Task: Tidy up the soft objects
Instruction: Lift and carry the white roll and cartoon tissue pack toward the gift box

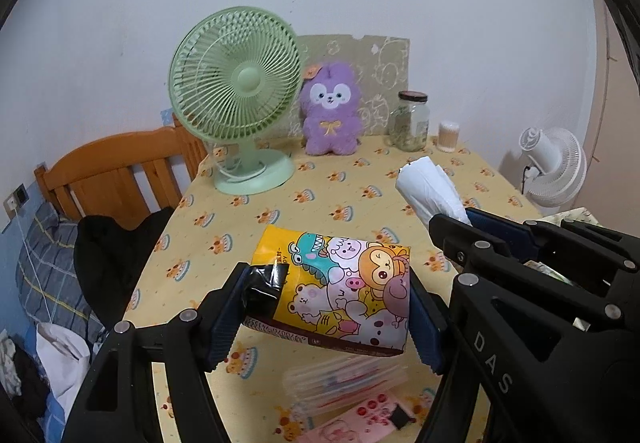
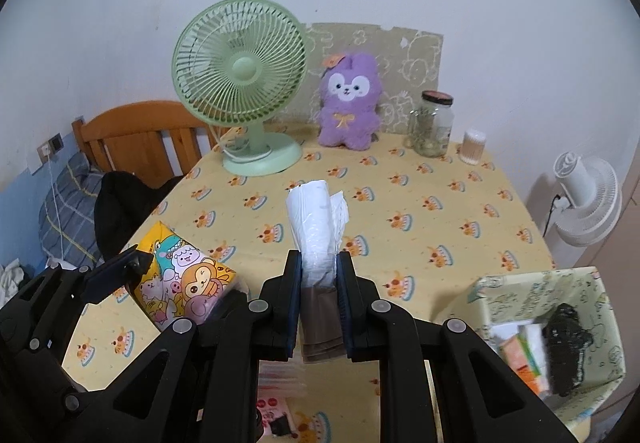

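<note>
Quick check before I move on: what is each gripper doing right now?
Left gripper: closed on the cartoon-print tissue pack, held above the table.
Right gripper: closed on the white plastic roll.

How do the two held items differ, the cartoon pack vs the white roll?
The cartoon pack is wide, boxy and brightly printed, while the white roll is slim, plain and crinkled. The pack fills the left gripper crosswise, so that gripper stands wide; the roll sticks out forward from the nearly shut right gripper. Both are soft plastic-wrapped items held clear above the table.
</note>
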Action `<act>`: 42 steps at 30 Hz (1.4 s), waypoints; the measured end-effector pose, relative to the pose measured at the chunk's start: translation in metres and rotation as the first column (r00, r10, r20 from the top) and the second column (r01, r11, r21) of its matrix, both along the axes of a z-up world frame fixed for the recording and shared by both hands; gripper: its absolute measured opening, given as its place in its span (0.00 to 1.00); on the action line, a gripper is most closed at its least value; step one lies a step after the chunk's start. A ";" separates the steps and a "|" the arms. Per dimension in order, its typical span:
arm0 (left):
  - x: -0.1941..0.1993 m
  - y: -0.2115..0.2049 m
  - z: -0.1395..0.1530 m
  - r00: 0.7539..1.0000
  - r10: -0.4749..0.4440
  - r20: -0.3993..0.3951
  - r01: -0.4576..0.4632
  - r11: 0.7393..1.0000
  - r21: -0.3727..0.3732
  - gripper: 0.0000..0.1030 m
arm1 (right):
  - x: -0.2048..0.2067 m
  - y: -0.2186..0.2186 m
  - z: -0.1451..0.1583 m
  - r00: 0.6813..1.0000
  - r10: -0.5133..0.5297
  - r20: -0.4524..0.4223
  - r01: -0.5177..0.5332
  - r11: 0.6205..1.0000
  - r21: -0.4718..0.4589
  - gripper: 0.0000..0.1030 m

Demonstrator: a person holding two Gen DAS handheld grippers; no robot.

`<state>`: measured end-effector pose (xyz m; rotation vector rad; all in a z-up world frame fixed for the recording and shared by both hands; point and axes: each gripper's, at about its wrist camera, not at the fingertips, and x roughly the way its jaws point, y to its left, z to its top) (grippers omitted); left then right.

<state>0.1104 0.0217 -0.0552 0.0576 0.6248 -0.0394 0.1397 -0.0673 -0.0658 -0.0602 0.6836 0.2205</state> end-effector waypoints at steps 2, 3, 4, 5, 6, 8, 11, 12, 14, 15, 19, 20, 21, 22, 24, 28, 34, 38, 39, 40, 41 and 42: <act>-0.003 -0.006 0.003 1.000 -0.007 0.008 0.007 1.000 0.002 0.72 | -0.003 -0.005 0.003 1.000 -0.009 0.005 0.009 1.000 -0.003 0.19; -0.004 -0.008 0.004 1.000 -0.010 0.012 0.010 1.000 0.003 0.72 | -0.005 -0.010 0.005 1.000 -0.015 0.009 0.015 1.000 -0.002 0.19; -0.006 -0.011 0.006 1.000 -0.014 0.017 0.014 1.000 0.004 0.72 | -0.006 -0.012 0.006 1.000 -0.019 0.012 0.019 1.000 -0.001 0.19; -0.007 -0.014 0.008 1.000 -0.016 0.022 0.016 1.000 0.005 0.72 | -0.008 -0.016 0.008 1.000 -0.024 0.016 0.024 1.000 0.000 0.19; -0.009 -0.017 0.009 0.999 -0.019 0.028 0.019 1.000 0.007 0.72 | -0.010 -0.019 0.009 0.999 -0.029 0.021 0.029 1.000 0.001 0.19; -0.012 -0.022 0.013 0.999 -0.023 0.037 0.023 1.000 0.007 0.72 | -0.012 -0.025 0.013 0.999 -0.035 0.031 0.035 0.999 0.004 0.19; -0.015 -0.031 0.016 0.998 -0.031 0.049 0.030 1.000 0.009 0.72 | -0.015 -0.034 0.018 0.998 -0.046 0.044 0.046 0.999 0.009 0.19; -0.015 -0.034 0.017 0.998 -0.035 0.052 0.034 0.999 0.010 0.72 | -0.016 -0.037 0.019 0.998 -0.049 0.047 0.049 0.999 0.011 0.19; -0.017 -0.039 0.019 0.998 -0.041 0.056 0.040 0.999 0.012 0.72 | -0.019 -0.043 0.021 0.997 -0.057 0.053 0.057 0.998 0.013 0.19; -0.017 -0.042 0.020 0.997 -0.044 0.058 0.044 0.999 0.013 0.72 | -0.020 -0.046 0.022 0.997 -0.061 0.055 0.060 0.998 0.015 0.19; -0.019 -0.052 0.021 0.996 -0.051 0.068 0.051 0.999 -0.001 0.72 | -0.023 -0.058 0.026 0.995 -0.079 0.067 0.078 0.997 0.019 0.19; -0.020 -0.055 0.021 0.996 -0.055 0.069 0.055 0.998 -0.002 0.72 | -0.024 -0.062 0.026 0.994 -0.083 0.071 0.082 0.996 0.017 0.19; -0.020 -0.058 0.021 0.996 -0.060 0.069 0.061 0.998 -0.002 0.72 | -0.024 -0.063 0.026 0.994 -0.086 0.072 0.085 0.996 0.016 0.19; -0.021 -0.061 0.022 0.995 -0.065 0.069 0.065 0.998 -0.003 0.72 | -0.025 -0.067 0.026 0.993 -0.090 0.072 0.089 0.996 0.015 0.19; -0.022 -0.067 0.022 0.995 -0.075 0.070 0.075 0.997 -0.004 0.72 | -0.027 -0.073 0.026 0.992 -0.101 0.076 0.100 0.995 0.014 0.19; -0.022 -0.080 0.023 0.993 -0.098 0.072 0.099 0.995 -0.008 0.72 | -0.030 -0.087 0.026 0.990 -0.116 0.078 0.114 0.993 0.023 0.19; -0.020 -0.101 0.024 0.988 -0.132 0.073 0.133 0.991 -0.005 0.72 | -0.031 -0.108 0.025 0.986 -0.145 0.083 0.143 0.989 0.030 0.19; -0.018 -0.114 0.023 0.985 -0.156 0.074 0.156 0.988 0.002 0.72 | -0.032 -0.122 0.024 0.982 -0.168 0.082 0.166 0.986 0.035 0.19; -0.018 -0.119 0.024 0.984 -0.164 0.075 0.164 0.986 0.006 0.72 | -0.031 -0.125 0.024 0.981 -0.174 0.083 0.172 0.984 0.035 0.19; -0.018 -0.122 0.024 0.983 -0.169 0.076 0.169 0.986 0.007 0.72 | -0.032 -0.128 0.024 0.980 -0.181 0.084 0.179 0.983 0.034 0.19; -0.018 -0.126 0.024 0.981 -0.177 0.078 0.177 0.984 0.009 0.72 | -0.032 -0.130 0.024 0.979 -0.186 0.084 0.183 0.982 0.033 0.19; -0.018 -0.128 0.023 0.980 -0.183 0.079 0.183 0.983 0.010 0.72 | -0.032 -0.134 0.024 0.977 -0.193 0.086 0.191 0.981 0.034 0.19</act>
